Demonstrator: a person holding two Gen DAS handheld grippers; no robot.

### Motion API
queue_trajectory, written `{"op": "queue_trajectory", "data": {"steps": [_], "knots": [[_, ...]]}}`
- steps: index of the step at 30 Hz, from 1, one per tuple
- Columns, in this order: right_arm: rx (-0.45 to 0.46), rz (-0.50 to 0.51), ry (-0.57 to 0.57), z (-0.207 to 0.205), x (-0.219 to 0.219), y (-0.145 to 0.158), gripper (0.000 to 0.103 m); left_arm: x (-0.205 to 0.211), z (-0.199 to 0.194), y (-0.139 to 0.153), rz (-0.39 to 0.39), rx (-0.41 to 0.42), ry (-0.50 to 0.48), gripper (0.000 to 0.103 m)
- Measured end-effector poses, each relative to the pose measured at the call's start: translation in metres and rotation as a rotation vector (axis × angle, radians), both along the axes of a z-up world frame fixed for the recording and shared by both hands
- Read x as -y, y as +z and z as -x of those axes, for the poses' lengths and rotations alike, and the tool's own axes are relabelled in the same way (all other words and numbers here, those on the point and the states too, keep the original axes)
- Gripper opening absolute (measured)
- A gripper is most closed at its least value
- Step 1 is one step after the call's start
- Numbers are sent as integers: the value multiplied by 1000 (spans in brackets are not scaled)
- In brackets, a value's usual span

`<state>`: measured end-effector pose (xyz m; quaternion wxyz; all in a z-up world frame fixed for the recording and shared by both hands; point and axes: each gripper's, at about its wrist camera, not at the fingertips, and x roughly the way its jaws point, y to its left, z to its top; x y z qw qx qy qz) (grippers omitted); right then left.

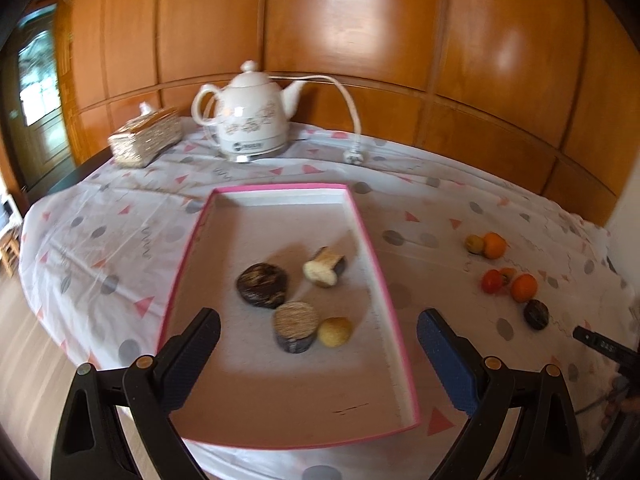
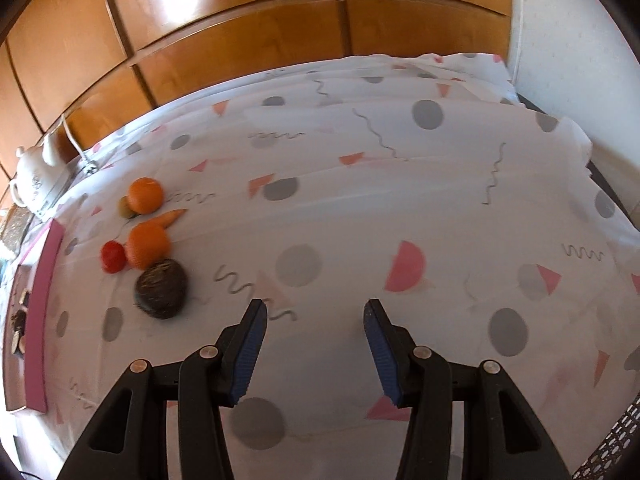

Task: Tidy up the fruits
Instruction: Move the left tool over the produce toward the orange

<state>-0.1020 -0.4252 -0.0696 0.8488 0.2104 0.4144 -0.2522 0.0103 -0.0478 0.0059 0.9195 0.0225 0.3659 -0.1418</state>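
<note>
A pink-rimmed shallow box (image 1: 372,256) lies on the table and holds a dark round fruit (image 1: 262,283), a cut pale piece (image 1: 324,267), a brown cut cylinder (image 1: 295,326) and a small yellow ball (image 1: 335,332). My left gripper (image 1: 318,336) is open and empty above the box's near half. To the right of the box lie two oranges (image 2: 145,195) (image 2: 148,245), a red tomato (image 2: 113,256), a small carrot (image 2: 170,218), a green-yellow fruit (image 2: 126,207) and a dark round fruit (image 2: 161,294). My right gripper (image 2: 315,320) is open and empty, to the right of that dark fruit.
A white teapot-shaped kettle (image 1: 250,120) with its cord and plug (image 1: 354,155) stands at the back. A woven tissue box (image 1: 145,140) sits to its left. Wooden panelling (image 1: 360,40) backs the table. The patterned cloth (image 2: 400,200) hangs over the table's edges.
</note>
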Motion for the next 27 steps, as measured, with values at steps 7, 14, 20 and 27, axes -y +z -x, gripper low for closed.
{"op": "queue_trajectory", "data": {"steps": [7, 14, 20, 27], "knots": [[5, 25, -59, 8, 15, -2, 51, 39, -1, 5, -18, -23, -161, 99], [14, 34, -128, 21, 33, -4, 51, 95, -9, 4, -9, -91, -360, 87], [22, 56, -173, 28, 42, -3, 51, 135, -15, -3, -15, -137, -440, 87], [22, 66, -227, 36, 54, -7, 51, 174, -16, -12, -22, -177, -503, 77]]}}
